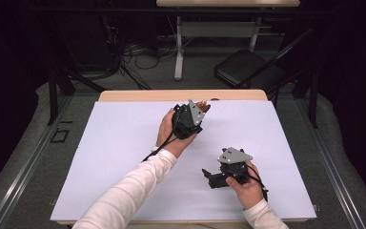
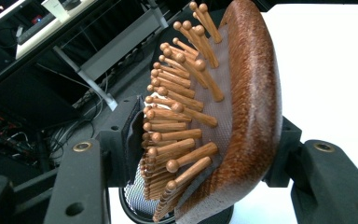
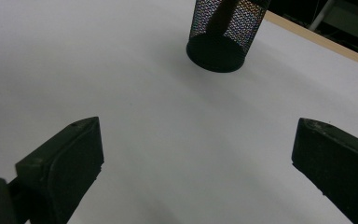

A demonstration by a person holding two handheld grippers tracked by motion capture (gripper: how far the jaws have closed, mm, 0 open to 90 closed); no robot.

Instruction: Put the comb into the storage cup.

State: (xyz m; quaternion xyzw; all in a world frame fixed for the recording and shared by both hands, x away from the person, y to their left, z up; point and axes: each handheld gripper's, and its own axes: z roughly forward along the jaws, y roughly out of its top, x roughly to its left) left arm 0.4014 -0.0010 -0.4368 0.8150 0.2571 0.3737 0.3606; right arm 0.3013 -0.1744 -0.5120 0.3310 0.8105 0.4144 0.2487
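The left hand-held gripper (image 1: pixel 201 108) sits toward the far edge of the white worktop (image 1: pixel 119 157), raised in the person's left hand (image 1: pixel 167 128). Its jaws stand narrow around the head of a wooden hairbrush (image 2: pixel 242 112). In the left gripper view the brush head stands on edge between the two black jaws, its brown oval back against the jaw on the right of that view and its round-tipped wooden pins (image 2: pixel 182 116) pointing toward the jaw on the left, where the nearest pin tips reach the pad. Whether the pads press firmly cannot be told. Just below the brush head, the rim of a black mesh cup (image 2: pixel 137 205) shows, standing on the worktop. In the right gripper view the same mesh cup (image 3: pixel 223 35) stands upright near the wooden far edge of the worktop, with a dark handle-like shape visible through its mesh. The right hand-held gripper (image 1: pixel 210 177) rests low over the near right part of the worktop, well apart from the cup, its jaws spread wide with nothing but bare white surface between them.
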